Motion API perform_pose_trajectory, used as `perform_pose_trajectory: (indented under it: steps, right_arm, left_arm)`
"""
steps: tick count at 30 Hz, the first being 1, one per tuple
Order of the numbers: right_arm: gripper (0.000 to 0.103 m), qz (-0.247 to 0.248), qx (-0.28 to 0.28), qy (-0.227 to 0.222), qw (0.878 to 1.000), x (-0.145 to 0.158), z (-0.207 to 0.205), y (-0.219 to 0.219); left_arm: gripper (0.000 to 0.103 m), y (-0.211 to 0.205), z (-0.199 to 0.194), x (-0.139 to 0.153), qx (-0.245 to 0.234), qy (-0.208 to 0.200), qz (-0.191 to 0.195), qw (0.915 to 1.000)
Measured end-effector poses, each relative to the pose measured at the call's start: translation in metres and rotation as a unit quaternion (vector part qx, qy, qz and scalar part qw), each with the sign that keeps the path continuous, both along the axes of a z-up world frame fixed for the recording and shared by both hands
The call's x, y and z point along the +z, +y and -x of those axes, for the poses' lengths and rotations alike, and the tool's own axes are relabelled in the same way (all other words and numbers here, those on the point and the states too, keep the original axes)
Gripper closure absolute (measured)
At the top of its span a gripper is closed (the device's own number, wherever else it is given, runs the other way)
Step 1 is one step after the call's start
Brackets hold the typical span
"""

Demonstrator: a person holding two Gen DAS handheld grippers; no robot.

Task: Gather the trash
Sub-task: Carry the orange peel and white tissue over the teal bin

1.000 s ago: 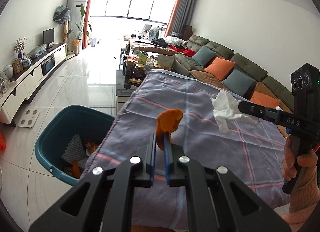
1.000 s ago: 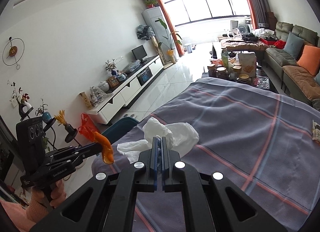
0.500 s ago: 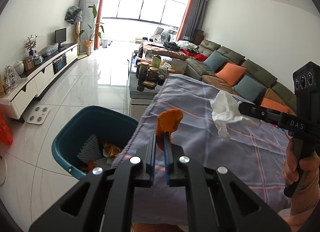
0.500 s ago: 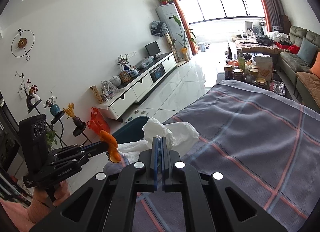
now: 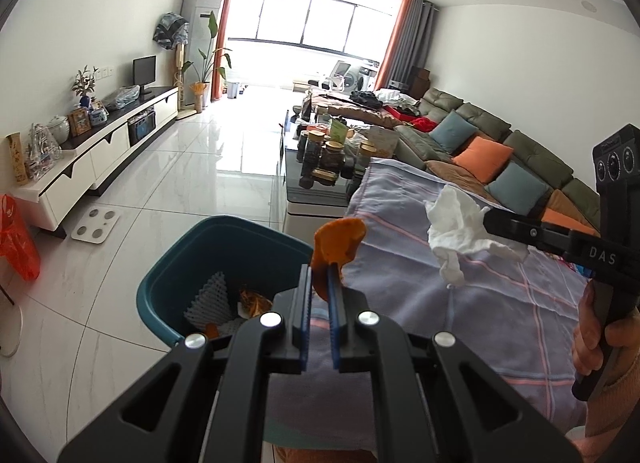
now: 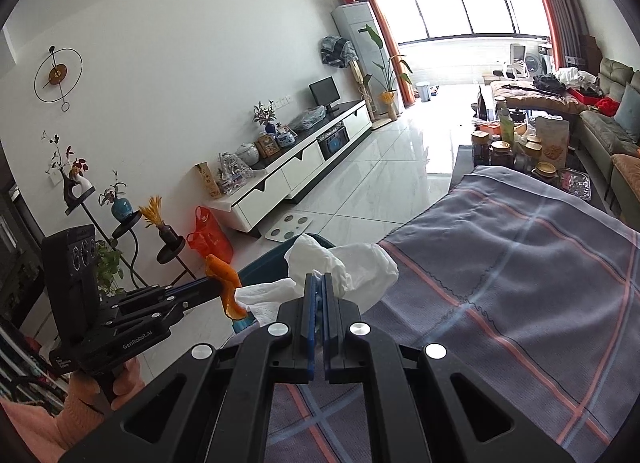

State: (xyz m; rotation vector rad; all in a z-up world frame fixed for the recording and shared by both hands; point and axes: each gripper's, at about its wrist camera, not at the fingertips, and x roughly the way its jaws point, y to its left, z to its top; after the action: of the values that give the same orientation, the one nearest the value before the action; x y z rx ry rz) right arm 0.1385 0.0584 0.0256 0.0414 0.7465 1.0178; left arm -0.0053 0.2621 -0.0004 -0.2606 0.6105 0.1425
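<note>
The left hand-held gripper [image 5: 320,295] pinched a curled orange peel [image 5: 338,243] above the near edge of the worktop, which was draped in a grey plaid cloth [image 5: 460,303]. The right hand-held gripper [image 6: 317,295] was pressed together on a crumpled white tissue [image 6: 340,263]. A teal bin [image 5: 224,247] stood on the tiled floor just beside the worktop, already holding foam netting and scraps. Jars [image 5: 324,155] crowded a low table beyond the cloth.
</note>
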Motion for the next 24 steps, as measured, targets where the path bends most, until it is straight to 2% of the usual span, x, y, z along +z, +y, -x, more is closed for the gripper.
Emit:
perform_pose_trajectory:
  steps: [24]
  right_arm:
    - [0.100, 0.009, 0.031, 0.009, 0.999, -0.007, -0.003, 0.040]
  left_arm:
    - [0.094, 0.018, 0.004, -0.005, 0.029, -0.001, 0.002, 0.9996]
